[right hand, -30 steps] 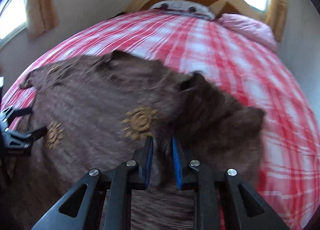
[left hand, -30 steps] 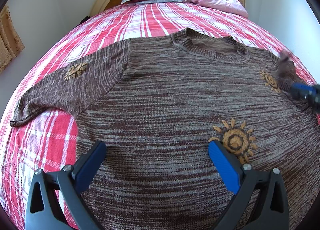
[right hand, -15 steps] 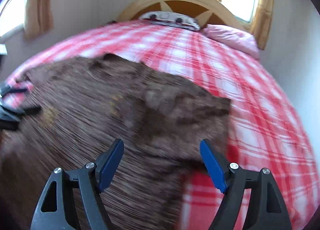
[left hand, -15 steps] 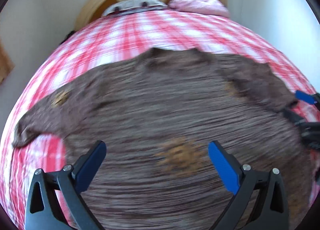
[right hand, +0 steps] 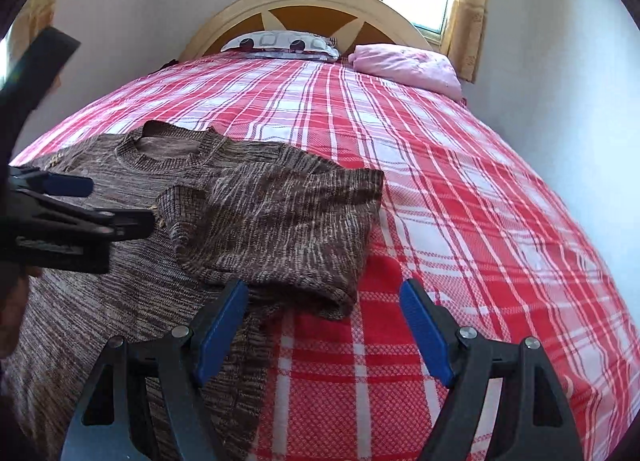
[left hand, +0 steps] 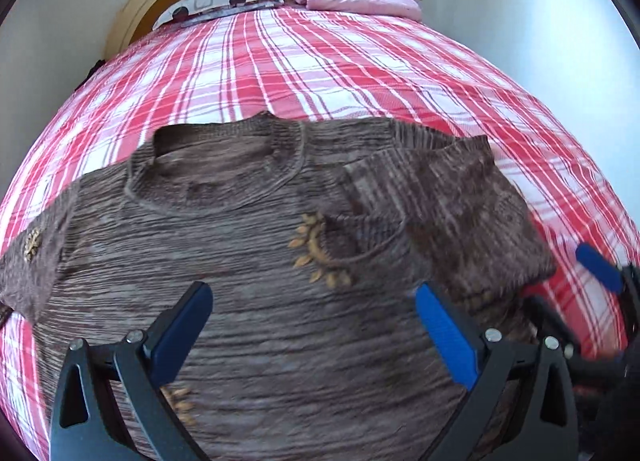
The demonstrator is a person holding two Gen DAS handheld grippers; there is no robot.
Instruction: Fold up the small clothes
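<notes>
1. The brown sweater (left hand: 248, 245) lies flat on the bed (right hand: 460, 189), one sleeve (right hand: 276, 229) folded in over the chest, presumably the first fold.
2. The right gripper (right hand: 324, 337) has just sprung open and is empty; the left gripper (left hand: 316, 337) hangs open too, holding nothing.
3. The other sleeve (left hand: 36, 253) runs to the frame's left border, with plenty of bare plaid beyond the collar.

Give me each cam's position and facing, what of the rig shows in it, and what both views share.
Left wrist: on the left tongs, angled down over the sweater toward the headboard; the right tongs show at the right edge.
Right wrist: on the right tongs, over the sweater's folded sleeve and the plaid bedspread; the left tongs show at the left edge.
Shared: sweater, bedspread, pink pillow, headboard.
</notes>
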